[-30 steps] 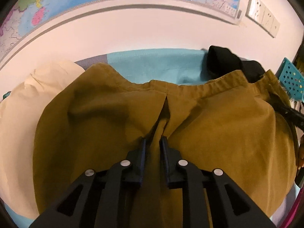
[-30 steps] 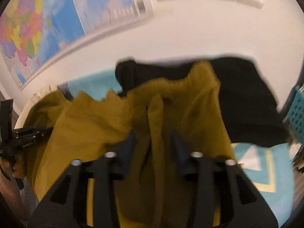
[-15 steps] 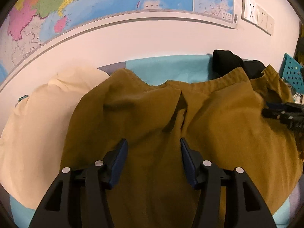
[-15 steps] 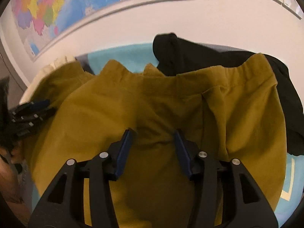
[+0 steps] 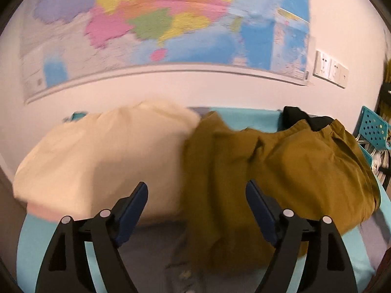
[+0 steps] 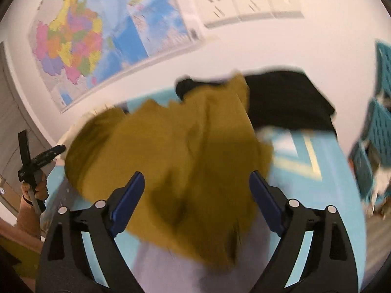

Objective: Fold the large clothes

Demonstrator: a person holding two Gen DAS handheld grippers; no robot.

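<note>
A mustard-yellow garment (image 5: pixel 288 171) lies loosely folded on the teal sheet (image 5: pixel 31 244). In the left wrist view it sits right of centre. My left gripper (image 5: pixel 196 190) hangs over its near left edge and the cream garment (image 5: pixel 97 158), its jaws opening wide with no cloth pinched. In the right wrist view the mustard garment (image 6: pixel 183 158) lies ahead of and below my right gripper (image 6: pixel 196 180), whose jaws are also opening and grip nothing. Both views are motion-blurred.
A black garment (image 6: pixel 288 102) lies behind the mustard one by the wall. Teal perforated baskets (image 6: pixel 381 127) stand at the right. A wall map (image 5: pixel 158 24) and sockets (image 5: pixel 330 69) hang above the bed. A person's hand (image 6: pixel 36 190) shows at the left edge.
Both grippers went from shut on mustard cloth to wide open, letting it go. The left gripper swung left, bringing the cream garment into view. The right gripper pulled back from the cloth.
</note>
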